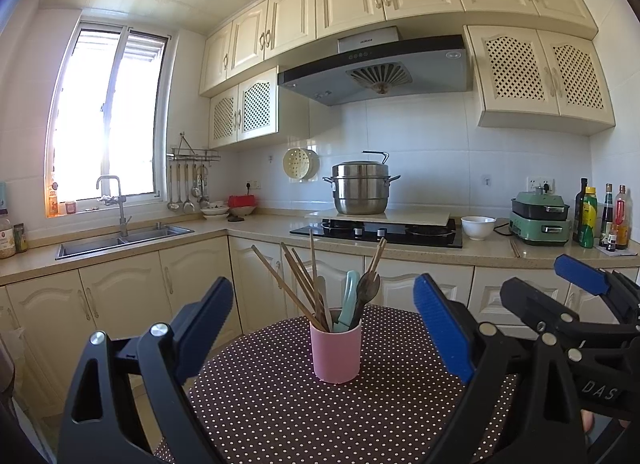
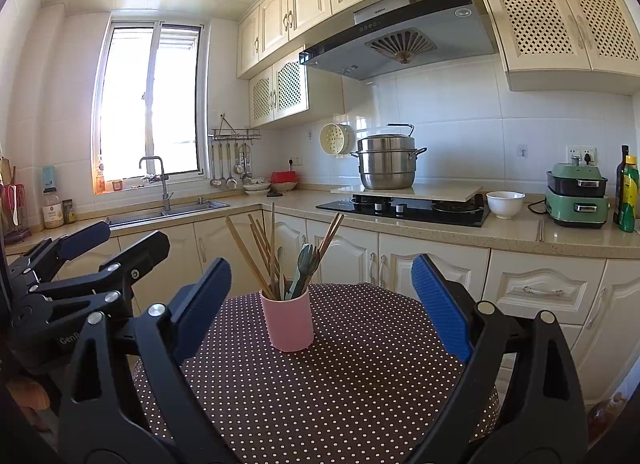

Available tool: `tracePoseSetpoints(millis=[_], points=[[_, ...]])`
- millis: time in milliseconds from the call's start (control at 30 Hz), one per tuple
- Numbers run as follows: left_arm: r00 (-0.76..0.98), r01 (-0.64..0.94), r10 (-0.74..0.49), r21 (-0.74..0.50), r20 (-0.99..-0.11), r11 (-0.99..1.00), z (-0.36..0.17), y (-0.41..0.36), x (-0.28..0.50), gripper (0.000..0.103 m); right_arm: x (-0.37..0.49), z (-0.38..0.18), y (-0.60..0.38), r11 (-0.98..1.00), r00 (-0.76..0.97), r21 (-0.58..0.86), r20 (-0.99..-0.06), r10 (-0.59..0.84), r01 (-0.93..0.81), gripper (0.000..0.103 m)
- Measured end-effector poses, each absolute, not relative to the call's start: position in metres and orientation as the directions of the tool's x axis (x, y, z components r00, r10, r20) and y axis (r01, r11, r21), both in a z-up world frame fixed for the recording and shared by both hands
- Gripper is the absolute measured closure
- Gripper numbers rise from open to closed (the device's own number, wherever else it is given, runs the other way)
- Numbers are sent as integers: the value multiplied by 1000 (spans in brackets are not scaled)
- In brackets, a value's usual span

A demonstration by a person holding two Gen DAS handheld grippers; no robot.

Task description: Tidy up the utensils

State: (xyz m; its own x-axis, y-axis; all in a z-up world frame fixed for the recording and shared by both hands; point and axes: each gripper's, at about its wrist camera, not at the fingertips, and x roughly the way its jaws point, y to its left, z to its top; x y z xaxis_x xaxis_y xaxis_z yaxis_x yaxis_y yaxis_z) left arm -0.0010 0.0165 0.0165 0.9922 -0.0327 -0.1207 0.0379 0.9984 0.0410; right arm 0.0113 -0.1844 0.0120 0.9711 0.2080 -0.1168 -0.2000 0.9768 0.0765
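Pink cup (image 1: 336,348) at frame centre already held every utensil (image 1: 320,288); we kept both grippers (image 1: 324,328) (image 2: 320,308) with jaws wide, empty; little seemed left.

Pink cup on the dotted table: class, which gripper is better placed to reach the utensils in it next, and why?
Left, marginally. The pink cup sits centred between the left gripper fingers; in the right wrist view it lies left of the right gripper centre. Both are open and empty.

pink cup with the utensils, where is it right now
The pink cup stands upright on the polka-dot table, centred ahead between both open grippers in each wrist view, holding the chopsticks and cutlery.
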Motion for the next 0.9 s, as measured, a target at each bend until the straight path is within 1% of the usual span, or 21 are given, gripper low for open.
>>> tracePoseSetpoints(millis=[900], points=[[992, 38, -32, 45, -126, 998, 15, 16, 1, 13, 13, 8, -185, 975, 969, 85, -128, 213, -203, 13]])
